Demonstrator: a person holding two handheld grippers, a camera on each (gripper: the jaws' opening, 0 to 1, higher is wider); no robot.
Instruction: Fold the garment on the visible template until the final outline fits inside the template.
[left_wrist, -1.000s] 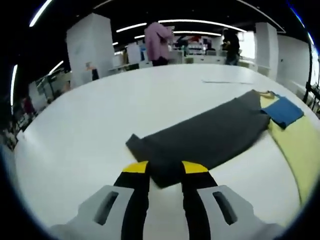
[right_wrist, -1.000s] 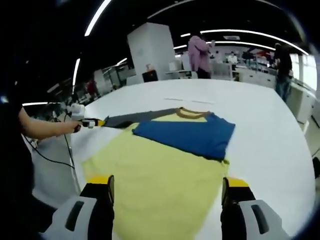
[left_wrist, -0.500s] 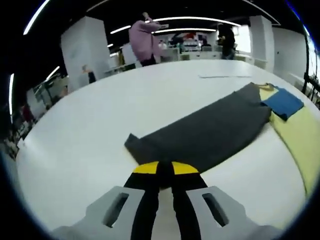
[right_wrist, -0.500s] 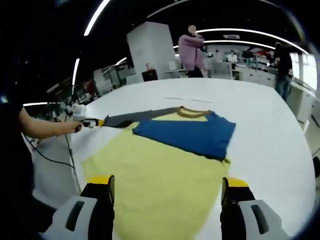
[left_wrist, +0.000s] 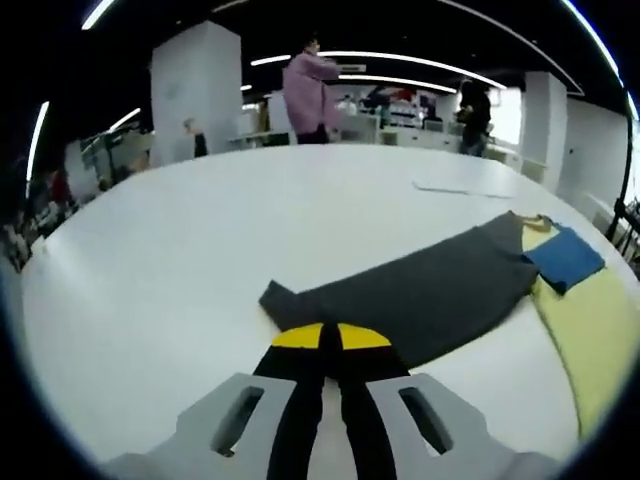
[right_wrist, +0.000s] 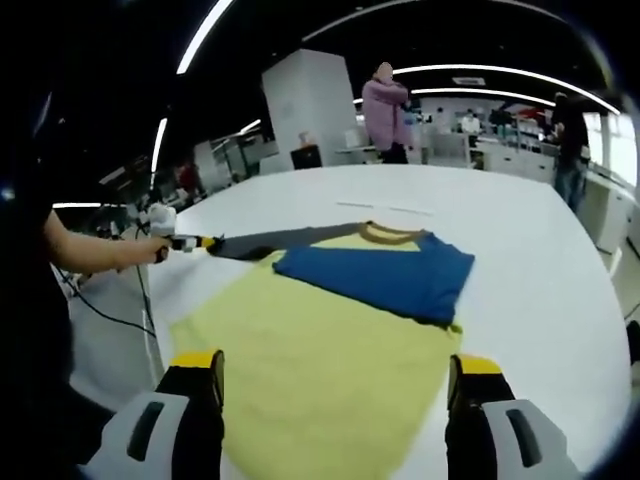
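The garment lies flat on the white table (left_wrist: 190, 220). It has a yellow body (right_wrist: 310, 370), a brown collar (right_wrist: 390, 233) and a blue sleeve (right_wrist: 385, 272) folded across the chest. Its dark grey sleeve (left_wrist: 420, 295) stretches out sideways. My left gripper (left_wrist: 330, 335) is shut on the near edge of that grey sleeve by the cuff end. In the right gripper view the left gripper (right_wrist: 185, 243) sits at the tip of the grey sleeve (right_wrist: 270, 240). My right gripper (right_wrist: 330, 365) hangs open over the yellow hem with nothing between its jaws.
A person's forearm (right_wrist: 90, 255) reaches in from the left, with a cable (right_wrist: 115, 315) hanging below it. A thin paper strip (left_wrist: 455, 189) lies far across the table. A person in pink (left_wrist: 308, 85) and a white pillar (left_wrist: 195, 95) stand beyond.
My left gripper's jaws have closed from open onto the edge of the grey sleeve. The right gripper has stayed open in place.
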